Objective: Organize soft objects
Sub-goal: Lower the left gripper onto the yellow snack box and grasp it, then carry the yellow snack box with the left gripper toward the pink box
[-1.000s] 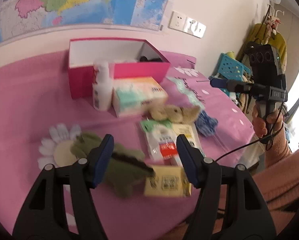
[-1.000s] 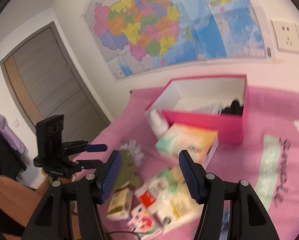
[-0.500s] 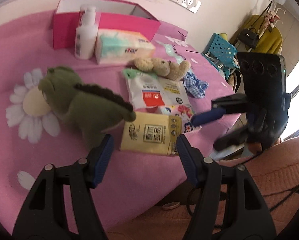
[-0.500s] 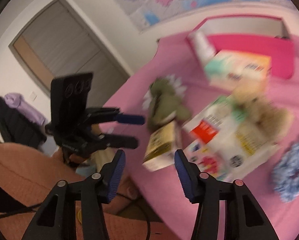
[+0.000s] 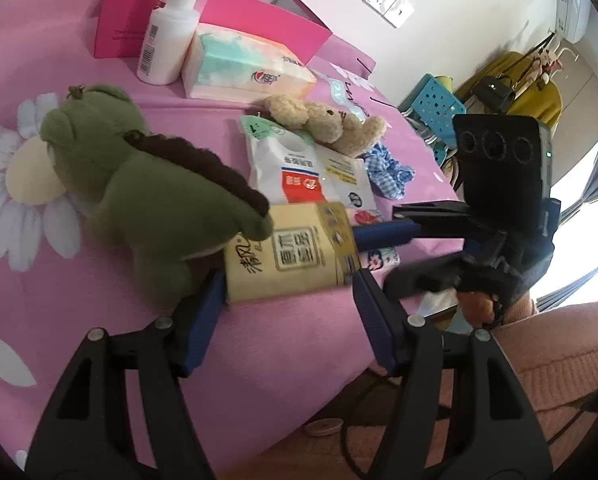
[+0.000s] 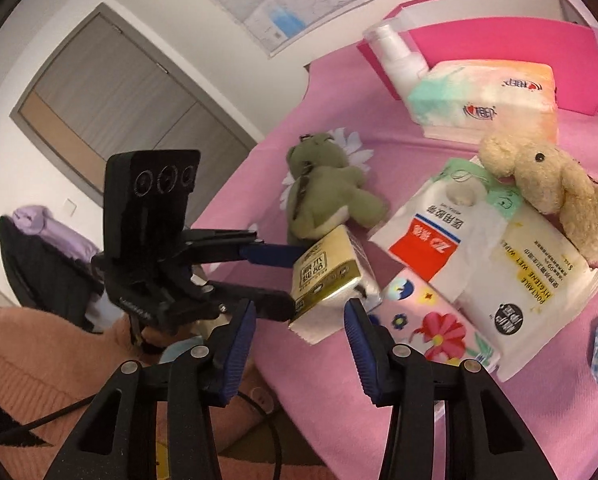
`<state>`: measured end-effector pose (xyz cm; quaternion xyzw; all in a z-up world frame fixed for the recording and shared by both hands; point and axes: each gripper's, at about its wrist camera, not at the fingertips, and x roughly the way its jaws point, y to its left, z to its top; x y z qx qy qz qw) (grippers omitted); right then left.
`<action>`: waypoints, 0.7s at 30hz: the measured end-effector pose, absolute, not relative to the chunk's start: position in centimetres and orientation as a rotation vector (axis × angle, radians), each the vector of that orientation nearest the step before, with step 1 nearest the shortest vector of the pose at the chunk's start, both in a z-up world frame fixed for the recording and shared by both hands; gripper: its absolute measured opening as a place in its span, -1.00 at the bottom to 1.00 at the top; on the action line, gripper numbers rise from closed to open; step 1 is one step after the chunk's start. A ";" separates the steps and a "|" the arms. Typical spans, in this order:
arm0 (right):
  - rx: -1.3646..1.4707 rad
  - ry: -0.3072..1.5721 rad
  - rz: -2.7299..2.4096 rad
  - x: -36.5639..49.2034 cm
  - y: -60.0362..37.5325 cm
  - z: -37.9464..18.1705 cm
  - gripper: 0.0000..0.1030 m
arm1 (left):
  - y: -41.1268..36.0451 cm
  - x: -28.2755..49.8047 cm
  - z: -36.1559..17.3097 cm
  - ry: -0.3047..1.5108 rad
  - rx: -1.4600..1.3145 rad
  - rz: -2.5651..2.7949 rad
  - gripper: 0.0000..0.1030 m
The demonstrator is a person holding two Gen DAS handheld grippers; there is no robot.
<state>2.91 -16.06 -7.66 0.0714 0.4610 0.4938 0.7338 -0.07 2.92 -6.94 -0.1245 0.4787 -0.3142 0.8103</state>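
Between my left gripper's (image 5: 289, 296) spread fingers lies a tan tissue pack (image 5: 293, 258) with gold edging, flat on the pink cloth (image 5: 279, 352), against a green plush dinosaur (image 5: 147, 200). Its Chinese label is blurred. My right gripper (image 6: 297, 322) is spread apart too, near the pack's other end. Beyond, a pouch (image 6: 511, 272) reads "PORTABLE WET WIPES".

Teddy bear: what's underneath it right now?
The beige teddy bear lies across the upper edges of two white wipe packs, overlapping both. A blue checked cloth sits beside it. Whatever is under the bear's body is covered.
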 end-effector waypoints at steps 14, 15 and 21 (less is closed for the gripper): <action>0.177 0.966 0.959 6.0 -17.3 -7.4 -0.29 | 3.2 0.4 -6.7 1.019 -0.282 -0.641 -0.17; 0.168 0.966 0.953 6.1 -17.2 -7.5 -0.35 | 3.1 0.3 -6.5 1.014 -0.282 -0.641 -0.17; 0.158 0.953 0.943 5.9 -17.6 -7.0 -0.37 | 2.5 -0.3 -4.8 0.974 -0.261 -0.658 -0.17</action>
